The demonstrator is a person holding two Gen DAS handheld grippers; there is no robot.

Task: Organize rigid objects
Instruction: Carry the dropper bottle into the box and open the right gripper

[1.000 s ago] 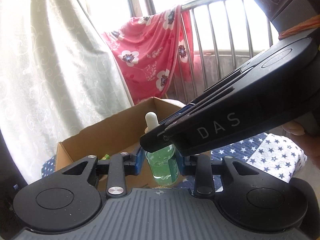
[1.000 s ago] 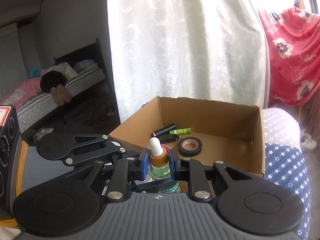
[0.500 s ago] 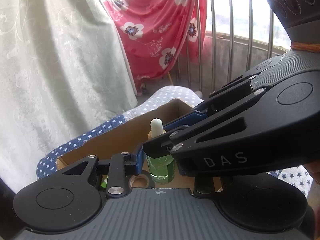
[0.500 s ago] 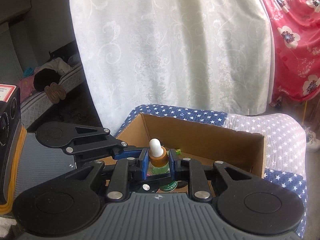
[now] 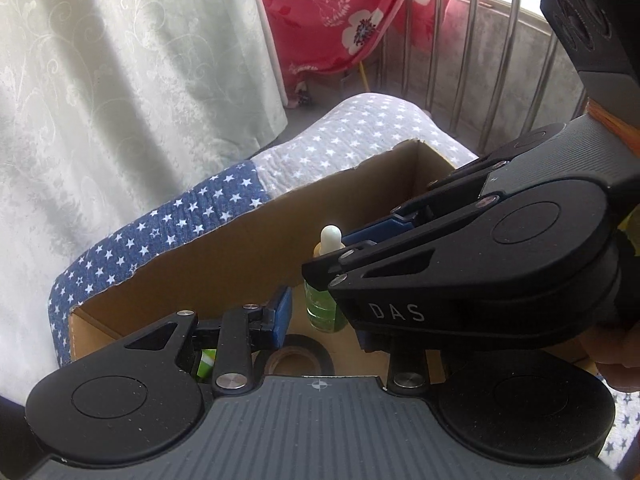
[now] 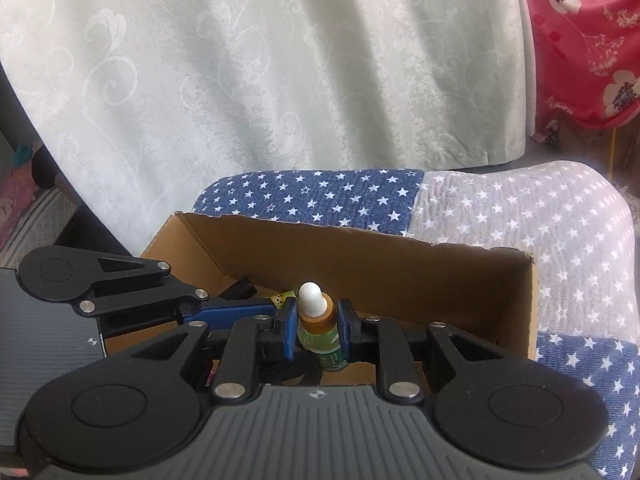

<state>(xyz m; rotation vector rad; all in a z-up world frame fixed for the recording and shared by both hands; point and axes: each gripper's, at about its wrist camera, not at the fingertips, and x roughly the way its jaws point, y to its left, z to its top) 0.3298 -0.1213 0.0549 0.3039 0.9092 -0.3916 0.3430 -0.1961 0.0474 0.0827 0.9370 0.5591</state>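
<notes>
Currently we hold the dropper bottle (image 6: 318,330) upright in the right gripper (image 6: 316,334), whose blue pads (image 6: 347,334) are clamped against its amber collar from both sides, just below the rounded white rubber bulb. Its clear body carries green liquid and a green printed label, and it hangs inside the open cardboard box (image 6: 400,256), near the middle of the box floor. In the left wrist view the same bottle (image 5: 322,300) sits at 12 o'clock from our left gripper (image 5: 320,316); one blue pad (image 5: 283,312) is visible standing off the glass at 9 o'clock, while the opposite finger is hidden behind the matte black body of the right gripper (image 5: 460,264), marked DAS, so we cannot tell how wide this gripper is set. On the box floor, at 7 o'clock from the bottle, lies a flat ring of black tape (image 5: 296,354) with a brown core, and further toward 8 o'clock a glossy green-and-white tube (image 5: 206,362) shows between the linkage bars. The box has raw corrugated walls with a ragged torn top edge and rests on a soft quilted cover (image 6: 500,208) in blue and grey patches printed with white stars. Behind it hangs a pale curtain (image 6: 240,60) with an embossed scroll pattern, and at 2 o'clock a red floral cloth (image 6: 584,32).
</notes>
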